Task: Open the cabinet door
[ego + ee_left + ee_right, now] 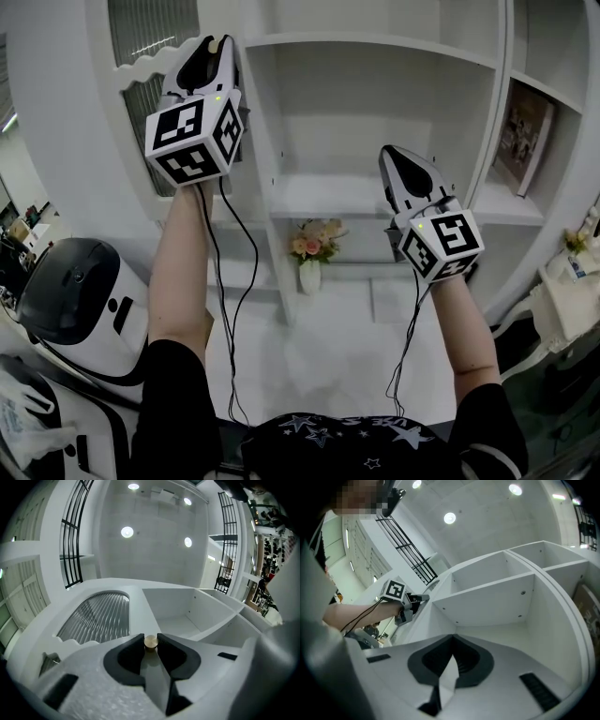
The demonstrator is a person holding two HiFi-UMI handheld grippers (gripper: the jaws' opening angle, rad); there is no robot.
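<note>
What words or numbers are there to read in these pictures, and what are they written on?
No text reads clearly enough to quote.
Letters on the dark starred shirt: upside down and blurred, unreadable.
Cover of the book on the shelf: too small to read.
Label on the bag: too small to read.
Marker cubes: black-and-white square patterns only, no letters.

Bright, even light comes from round ceiling lamps [127, 532], 4 glaring in the left gripper view. The white cabinet [375, 197] carries only soft shadows. Both gripper views bulge strongly, with black corners.
</note>
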